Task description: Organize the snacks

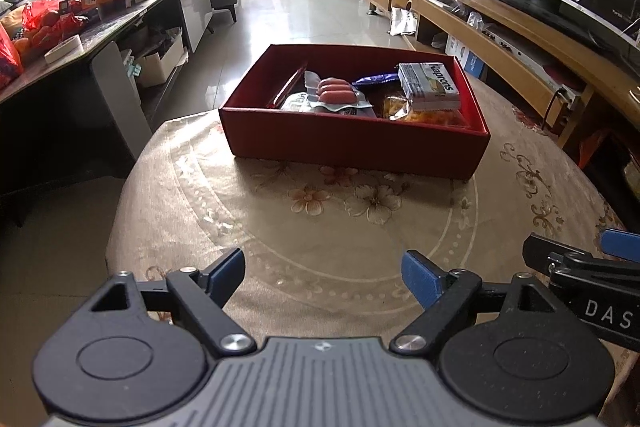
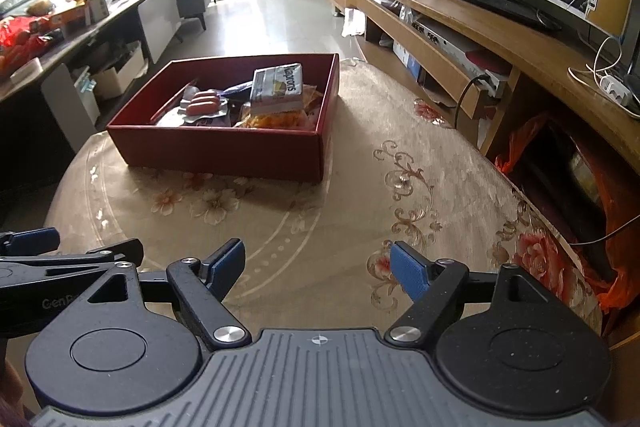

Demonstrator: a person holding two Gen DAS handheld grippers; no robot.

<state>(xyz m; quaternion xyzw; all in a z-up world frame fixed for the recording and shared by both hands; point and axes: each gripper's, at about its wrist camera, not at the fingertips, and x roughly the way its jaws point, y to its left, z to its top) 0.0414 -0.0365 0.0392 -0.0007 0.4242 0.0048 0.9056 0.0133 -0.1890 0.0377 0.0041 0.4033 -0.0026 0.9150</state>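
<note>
A red box [image 1: 352,143] stands on the far part of the round table and also shows in the right wrist view [image 2: 216,151]. Inside lie a sausage pack [image 1: 334,93], a grey-white Napoleons packet [image 1: 430,85], a yellow snack bag [image 1: 416,113] and a blue wrapper [image 1: 374,79]. They also show in the right wrist view: the sausages [image 2: 204,103] and the packet [image 2: 278,87]. My left gripper [image 1: 324,277] is open and empty above the table's near part. My right gripper [image 2: 318,267] is open and empty beside it.
The floral tablecloth [image 1: 340,227] covers the round table. A long TV cabinet [image 2: 500,27] with a television runs along the right. A dark side table [image 1: 100,15] with cluttered goods stands at the left. An orange bag [image 2: 616,227] sits beyond the table's right edge.
</note>
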